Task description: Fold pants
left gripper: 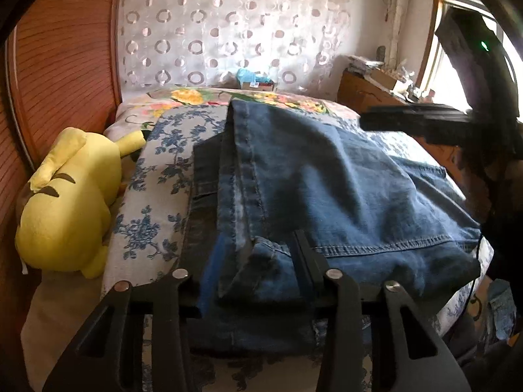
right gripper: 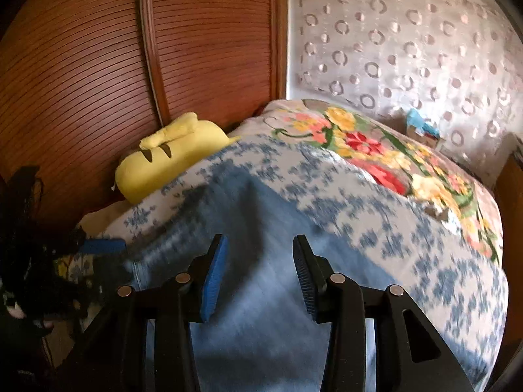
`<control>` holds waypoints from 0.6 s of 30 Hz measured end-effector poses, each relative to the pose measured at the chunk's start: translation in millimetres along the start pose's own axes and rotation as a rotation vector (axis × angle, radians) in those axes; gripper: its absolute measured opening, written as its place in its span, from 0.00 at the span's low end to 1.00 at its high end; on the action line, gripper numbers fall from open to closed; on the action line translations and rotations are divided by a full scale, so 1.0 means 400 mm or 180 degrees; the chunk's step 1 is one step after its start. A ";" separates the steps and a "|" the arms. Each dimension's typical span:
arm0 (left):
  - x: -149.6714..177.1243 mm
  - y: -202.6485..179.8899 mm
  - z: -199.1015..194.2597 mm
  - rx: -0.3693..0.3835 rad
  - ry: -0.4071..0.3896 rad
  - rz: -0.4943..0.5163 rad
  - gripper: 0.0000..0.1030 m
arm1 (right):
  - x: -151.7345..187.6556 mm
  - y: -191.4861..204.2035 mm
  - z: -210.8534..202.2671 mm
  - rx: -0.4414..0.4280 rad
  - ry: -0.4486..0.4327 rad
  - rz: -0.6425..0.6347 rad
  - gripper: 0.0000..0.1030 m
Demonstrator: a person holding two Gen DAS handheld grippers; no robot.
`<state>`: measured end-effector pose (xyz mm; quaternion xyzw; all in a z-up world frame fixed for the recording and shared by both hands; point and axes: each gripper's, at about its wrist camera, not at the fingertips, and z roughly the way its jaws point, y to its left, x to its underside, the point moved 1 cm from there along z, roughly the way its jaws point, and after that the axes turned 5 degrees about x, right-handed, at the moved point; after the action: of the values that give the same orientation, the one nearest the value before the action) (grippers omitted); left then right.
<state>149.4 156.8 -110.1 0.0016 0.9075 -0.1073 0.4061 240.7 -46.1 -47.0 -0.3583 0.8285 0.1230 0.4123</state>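
Blue denim pants (left gripper: pixel 327 189) lie folded in layers on a blue-flowered bedspread (left gripper: pixel 153 176). In the left wrist view, my left gripper (left gripper: pixel 258 261) has its jaws apart around the near edge of the folded denim, with cloth bunched between the fingers (left gripper: pixel 307 258). The right gripper (left gripper: pixel 412 121) shows at the far right above the pants. In the right wrist view, my right gripper (right gripper: pixel 258 271) is open and empty, hovering over blurred blue denim (right gripper: pixel 261 310). The left gripper (right gripper: pixel 101 248) shows at the left edge there.
A yellow plush toy (left gripper: pixel 68 202) lies at the bed's left side against a wooden slatted wardrobe (left gripper: pixel 65 49). A flowered quilt (right gripper: pixel 376 150) covers the far bed. A ringed curtain (left gripper: pixel 228 26), a small box (left gripper: pixel 256 81) and a cluttered wooden desk (left gripper: pixel 369 88) stand behind.
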 end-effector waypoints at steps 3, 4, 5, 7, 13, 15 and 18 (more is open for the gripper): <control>0.004 -0.010 0.011 -0.0016 0.0070 0.0046 0.39 | 0.038 -0.014 -0.020 0.0041 0.0053 0.0110 0.42; 0.006 -0.013 0.014 -0.0022 0.0092 0.0063 0.38 | 0.051 -0.020 -0.025 0.0053 0.0069 0.0146 0.42; 0.010 -0.016 0.019 -0.0052 0.0134 0.0086 0.37 | 0.058 -0.023 -0.028 0.0065 0.0079 0.0179 0.42; 0.015 -0.018 0.023 -0.0091 0.0169 0.0101 0.35 | 0.077 -0.029 -0.038 0.0084 0.0093 0.0243 0.42; 0.026 -0.019 0.016 -0.0146 0.0221 0.0102 0.14 | 0.109 -0.042 -0.072 0.0104 0.0098 0.0389 0.42; 0.029 -0.026 0.012 -0.0142 0.0224 0.0133 0.06 | 0.120 -0.046 -0.080 0.0110 0.0084 0.0409 0.42; 0.024 -0.034 -0.012 -0.0151 0.0127 0.0132 0.03 | 0.132 -0.045 -0.090 0.0104 0.0065 0.0456 0.42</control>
<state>138.3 143.7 -111.7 0.0129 0.9175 -0.0772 0.3900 210.5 -103.0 -63.4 -0.2926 0.8581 0.1350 0.3998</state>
